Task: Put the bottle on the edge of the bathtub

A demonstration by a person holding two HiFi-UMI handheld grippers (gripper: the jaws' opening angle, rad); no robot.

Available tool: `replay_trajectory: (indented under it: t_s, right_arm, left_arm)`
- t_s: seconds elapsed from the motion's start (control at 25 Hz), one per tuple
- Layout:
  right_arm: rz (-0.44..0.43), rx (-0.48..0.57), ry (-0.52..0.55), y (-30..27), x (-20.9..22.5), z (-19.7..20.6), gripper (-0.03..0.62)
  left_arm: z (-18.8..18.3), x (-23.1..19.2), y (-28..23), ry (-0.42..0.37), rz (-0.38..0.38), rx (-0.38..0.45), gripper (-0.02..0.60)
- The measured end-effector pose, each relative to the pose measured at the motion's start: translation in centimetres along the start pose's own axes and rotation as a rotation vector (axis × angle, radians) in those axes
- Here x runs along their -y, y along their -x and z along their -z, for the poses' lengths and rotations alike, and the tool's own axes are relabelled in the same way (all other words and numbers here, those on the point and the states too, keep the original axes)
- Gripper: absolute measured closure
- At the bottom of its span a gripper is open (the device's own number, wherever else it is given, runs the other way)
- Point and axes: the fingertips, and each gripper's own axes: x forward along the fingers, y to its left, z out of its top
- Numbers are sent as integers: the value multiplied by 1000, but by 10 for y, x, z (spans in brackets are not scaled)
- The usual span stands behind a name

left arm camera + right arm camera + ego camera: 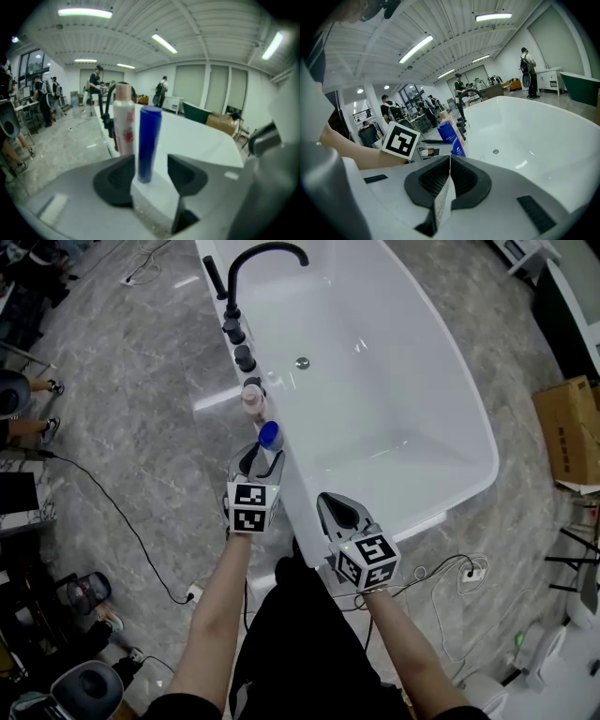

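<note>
A blue bottle (269, 436) stands upright on the left rim of the white bathtub (292, 486). My left gripper (260, 461) is right behind it, open. In the left gripper view the blue bottle (149, 140) stands between the two jaws on the tub edge (157, 199), with a gap at the right jaw. A pink-and-white bottle (252, 397) stands just beyond it on the rim, also seen as the bottle (123, 123) behind the blue one. My right gripper (339, 513) hovers over the near rim, shut and empty (449, 163). The right gripper view shows the blue bottle (451, 137) beside the left gripper's marker cube (401, 139).
A black faucet (263, 253) and two dark knobs (241, 345) line the rim farther along. A cardboard box (570, 427) sits at the right. A cable (122, 514) runs over the grey floor on the left, a power strip (473, 573) lies near the tub's front. People stand at the left.
</note>
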Motion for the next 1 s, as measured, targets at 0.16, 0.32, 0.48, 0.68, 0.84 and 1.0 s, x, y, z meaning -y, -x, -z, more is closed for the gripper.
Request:
replay_trajectory:
  t_s: [0.16,0.32,0.48,0.68,0.84,1.0]
  right_arm:
    - [5,9,9,3,-6,-2,590]
    - [9,20,22,10,-12,0,589]
    - [18,31,35,19,-21,0,589]
    - [38,57,48,32,-29,-3,589]
    - [50,74,62,43,-40,-3,589]
    - [63,92,84,56,-49,-3,589]
  left_arm:
    - [3,-1,12,10,1,-1,371]
    - [6,2,28,30,-4,8,408]
    - [8,4,48,38,-5,15,428]
    - [9,7,75,35,-1,26,465]
    - [14,8,98,28,2,33,486]
    - [18,10,120,21,2,48,502]
